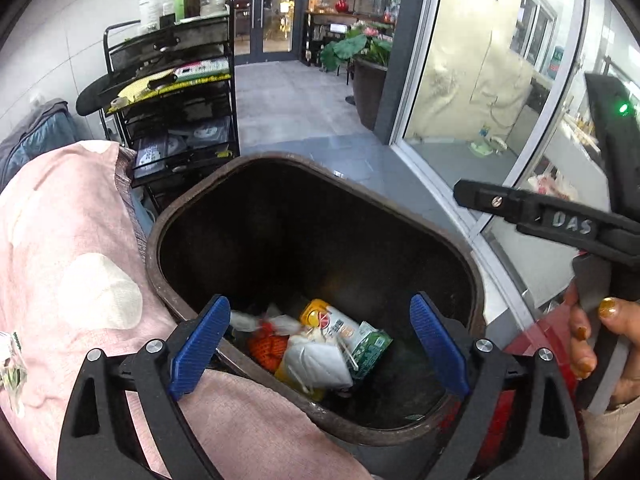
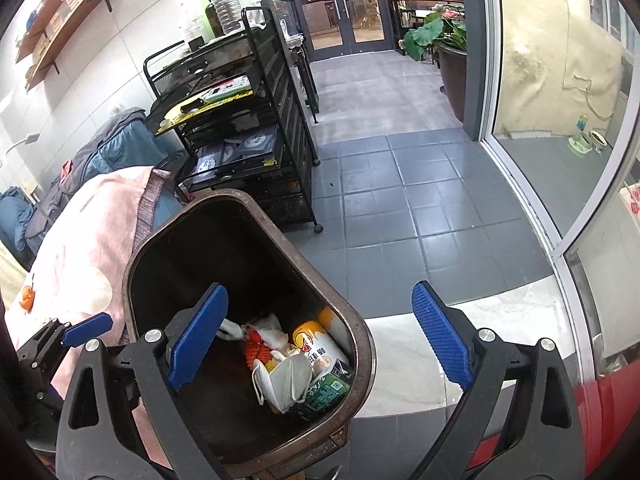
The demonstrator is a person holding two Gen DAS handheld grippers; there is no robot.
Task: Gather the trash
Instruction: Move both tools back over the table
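A dark brown trash bin (image 1: 460, 256) stands below both grippers; it also shows in the right wrist view (image 2: 360, 332). Inside lie a white face mask (image 1: 316, 364) (image 2: 286, 376), a yellow can (image 1: 328, 318) (image 2: 316, 346), a green carton (image 1: 370, 350) (image 2: 326, 392), an orange net (image 1: 266, 350) (image 2: 254, 350) and a crumpled plastic wrapper (image 1: 256, 322) (image 2: 268, 330). My left gripper (image 1: 320, 344) is open and empty over the bin's near rim. My right gripper (image 2: 320, 340) is open and empty above the bin's right side; it also shows at the right of the left wrist view (image 1: 536, 212).
A pink cloth with pale spots (image 1: 68, 264) (image 2: 76, 256) covers a seat left of the bin. A black wire rack cart (image 1: 180, 112) (image 2: 248, 136) with bottles stands behind. Grey tiled floor (image 2: 400, 200), a glass wall (image 2: 540, 160) and a potted plant (image 1: 364, 64) lie ahead.
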